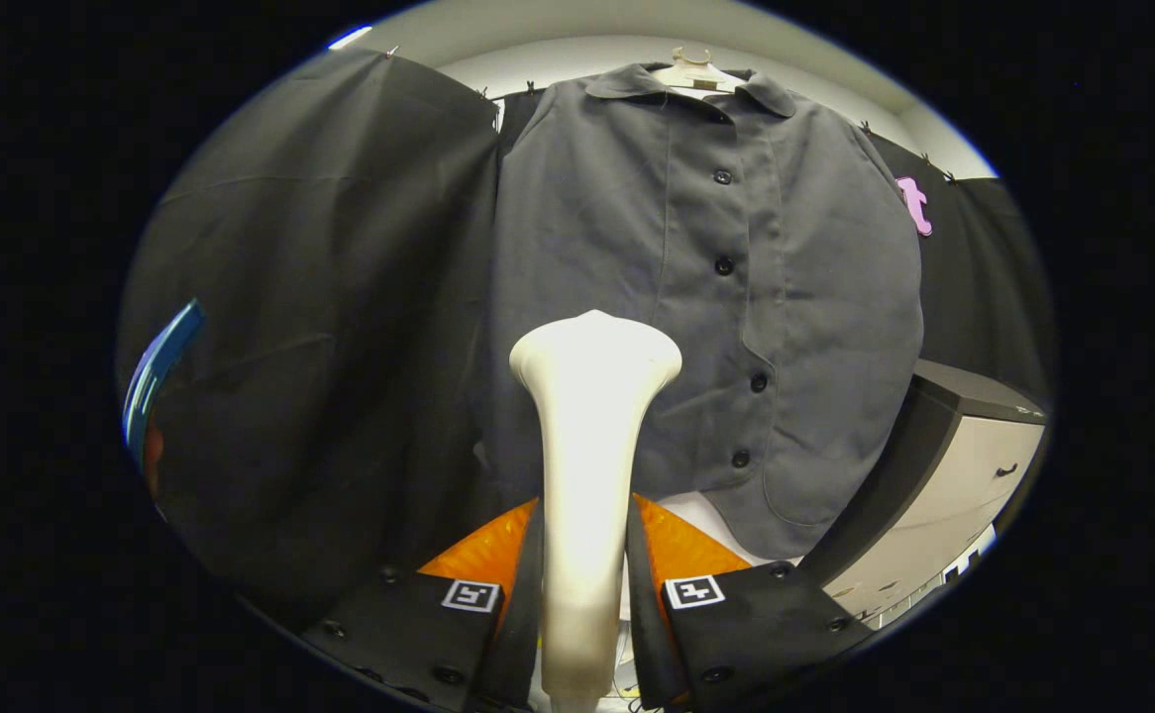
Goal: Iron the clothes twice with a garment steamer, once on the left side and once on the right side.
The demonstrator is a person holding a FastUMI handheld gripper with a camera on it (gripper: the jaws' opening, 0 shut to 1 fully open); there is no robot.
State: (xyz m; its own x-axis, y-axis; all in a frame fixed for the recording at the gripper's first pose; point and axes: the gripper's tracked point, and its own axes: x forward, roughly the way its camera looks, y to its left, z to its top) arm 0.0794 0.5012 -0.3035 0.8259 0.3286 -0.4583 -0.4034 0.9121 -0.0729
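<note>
The tongs [585,579] were closed on the handle of the cream steamer [592,416], one finger pressing each side. Its flared head stood upright just ahead of the fingers, close to the grey shirt [726,297]. The shirt hung buttoned on a hanger [693,71] beyond, against the black cloth wall [320,297].

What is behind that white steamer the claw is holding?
Behind the steamer, gripped in the claw, hangs a grey shirt. The steamer covers part of the shirt's lower front.
</note>
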